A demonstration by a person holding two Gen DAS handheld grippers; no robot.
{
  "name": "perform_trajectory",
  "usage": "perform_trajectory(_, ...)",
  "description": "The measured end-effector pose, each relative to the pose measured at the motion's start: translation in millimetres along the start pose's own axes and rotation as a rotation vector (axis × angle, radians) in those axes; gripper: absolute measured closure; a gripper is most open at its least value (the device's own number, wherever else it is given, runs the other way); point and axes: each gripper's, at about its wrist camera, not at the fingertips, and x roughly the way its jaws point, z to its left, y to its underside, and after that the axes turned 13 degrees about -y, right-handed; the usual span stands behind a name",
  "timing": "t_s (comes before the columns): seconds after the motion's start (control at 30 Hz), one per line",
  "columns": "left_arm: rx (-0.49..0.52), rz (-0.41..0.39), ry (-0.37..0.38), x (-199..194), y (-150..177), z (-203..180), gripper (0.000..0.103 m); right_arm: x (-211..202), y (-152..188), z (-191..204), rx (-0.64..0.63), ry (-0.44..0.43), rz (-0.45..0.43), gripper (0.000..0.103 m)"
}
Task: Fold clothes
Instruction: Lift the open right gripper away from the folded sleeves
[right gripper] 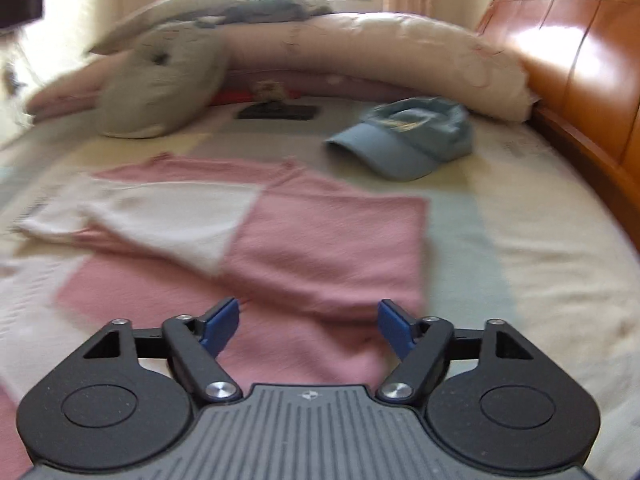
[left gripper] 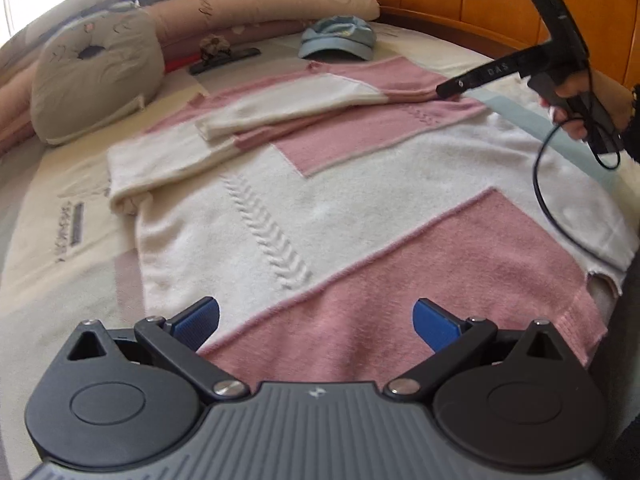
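Observation:
A pink and white knitted sweater (left gripper: 320, 208) lies flat on the bed, both sleeves folded across its upper body. My left gripper (left gripper: 316, 322) hovers open over the pink hem area, nothing between its blue pads. In the left wrist view the right gripper (left gripper: 452, 89) is held by a hand at the far right, its tip low over the sweater's pink shoulder. In the right wrist view my right gripper (right gripper: 309, 326) stands open above the folded pink sleeve (right gripper: 320, 240), with nothing between its pads.
A blue cap (left gripper: 338, 42) (right gripper: 404, 136) lies beyond the sweater near the wooden headboard (right gripper: 580, 60). A grey cushion (left gripper: 92, 76), rolled bedding (right gripper: 360, 52) and a dark flat object (right gripper: 278, 112) lie along the far side. A black cable (left gripper: 538, 184) hangs from the right gripper.

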Motion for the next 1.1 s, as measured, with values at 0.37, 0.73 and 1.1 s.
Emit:
perform_trajectory(0.37,-0.058,0.077,-0.003,-30.9,39.5,19.8,0.001,-36.7,32.3,33.6,0.014,0.006,-0.029,0.016)
perform_trajectory(0.73,0.151,0.130,-0.002,-61.3,73.7,-16.5,0.001,-40.8,105.1,112.6,-0.045,-0.013,0.078,0.003)
perform_trajectory(1.1,0.015,0.123,0.162,-63.9,76.0,-19.2,0.001,-50.7,122.8,124.7,0.036,0.048,0.032,0.000)
